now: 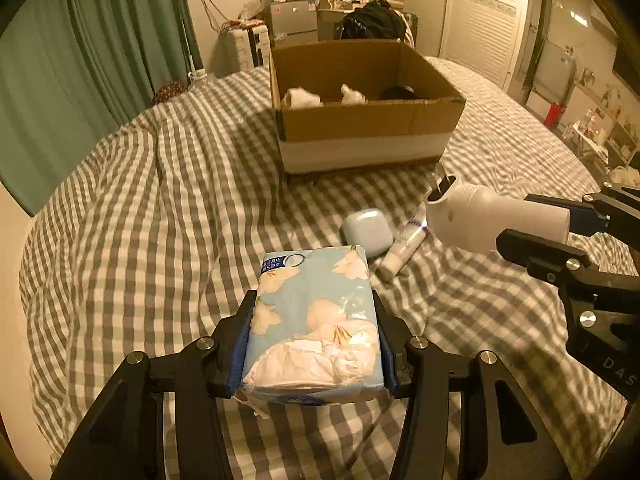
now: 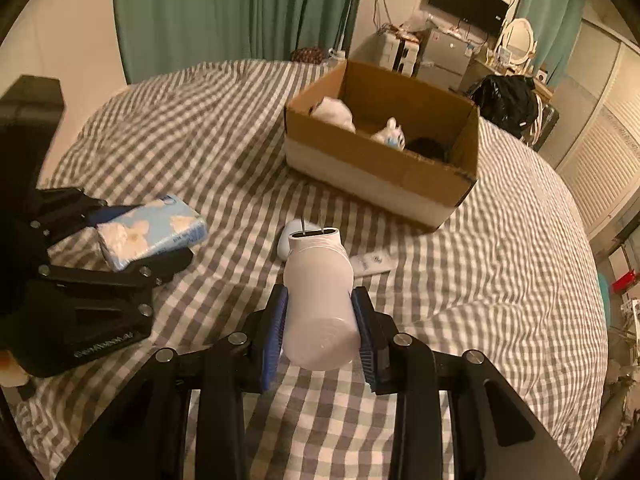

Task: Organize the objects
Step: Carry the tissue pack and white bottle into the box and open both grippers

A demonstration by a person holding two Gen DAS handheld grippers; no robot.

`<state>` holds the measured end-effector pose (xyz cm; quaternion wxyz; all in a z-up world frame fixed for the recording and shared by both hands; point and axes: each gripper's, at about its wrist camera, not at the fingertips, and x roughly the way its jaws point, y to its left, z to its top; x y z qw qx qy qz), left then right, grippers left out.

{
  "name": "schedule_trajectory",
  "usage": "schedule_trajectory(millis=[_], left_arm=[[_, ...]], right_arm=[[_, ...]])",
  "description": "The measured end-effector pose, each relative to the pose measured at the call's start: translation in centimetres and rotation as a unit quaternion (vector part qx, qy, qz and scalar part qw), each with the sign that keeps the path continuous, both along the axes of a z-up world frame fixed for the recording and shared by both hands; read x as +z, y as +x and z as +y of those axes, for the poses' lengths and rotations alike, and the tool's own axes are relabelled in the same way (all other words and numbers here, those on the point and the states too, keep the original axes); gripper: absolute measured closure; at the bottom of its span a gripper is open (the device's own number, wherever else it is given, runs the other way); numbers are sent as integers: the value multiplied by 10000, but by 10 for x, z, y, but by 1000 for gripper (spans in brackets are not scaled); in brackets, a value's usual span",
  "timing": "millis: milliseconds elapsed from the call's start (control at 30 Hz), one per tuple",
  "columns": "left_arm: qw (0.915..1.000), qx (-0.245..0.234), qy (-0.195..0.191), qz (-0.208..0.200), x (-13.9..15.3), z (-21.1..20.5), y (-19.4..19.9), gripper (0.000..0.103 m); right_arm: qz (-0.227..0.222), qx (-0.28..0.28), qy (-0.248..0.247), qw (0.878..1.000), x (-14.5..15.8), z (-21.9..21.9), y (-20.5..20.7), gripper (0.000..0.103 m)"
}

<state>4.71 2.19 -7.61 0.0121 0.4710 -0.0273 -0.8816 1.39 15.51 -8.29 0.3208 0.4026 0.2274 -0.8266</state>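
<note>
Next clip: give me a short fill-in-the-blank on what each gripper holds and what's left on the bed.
1. The left gripper is shut on a pack of ____.
2. The right gripper grips a white ____-pronged plug adapter.
3. The cardboard box sits on a ____-patterned bedspread.
4. Beside the white tube lies a pale ____ earbud case.

Missing: tissues; two; checked; blue

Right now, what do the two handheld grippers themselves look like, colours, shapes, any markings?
Both are matte black, angular linkage frames joined by round silver bolts. The left gripper and right gripper each carry two fingers lined with ribbed blue pads. Pale lettering is printed on each frame's side, too blurred to read. No cables or sleeves are visible.
</note>
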Motion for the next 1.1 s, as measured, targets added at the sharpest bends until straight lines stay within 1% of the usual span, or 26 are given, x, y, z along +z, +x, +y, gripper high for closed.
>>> schedule_trajectory(millis=[133,267,367,500,600,700,800,933,1100], left_arm=[[9999,-25,60,143,17,1,-7,51],[9995,-32,38,308,35,2,-22,51],[9992,-74,102,370,48,2,-39,51],[9985,-120,68,535,66,4,-61,51],[9978,-147,147,632,79,3,-80,51],[9971,-111,148,737,89,2,-103,51],[9967,-105,160,794,95,2,-126,51],[9963,-116,125,845,96,3,-157,51],[9964,-130,154,828,83,6,-206,51]], right_arm=[[144,-156,-260,9994,20,6,-6,71],[321,-310,-481,9978,40,11,-13,71],[420,-357,-577,9968,53,10,-20,71],[511,-381,-707,9955,69,8,-35,71],[629,-489,-848,9932,79,5,-51,71],[628,-598,-986,9913,86,2,-70,71],[625,-645,-1146,9893,93,-4,-92,71],[744,-758,-1314,9856,97,-16,-124,71],[719,-888,-1414,9833,93,-26,-163,71]])
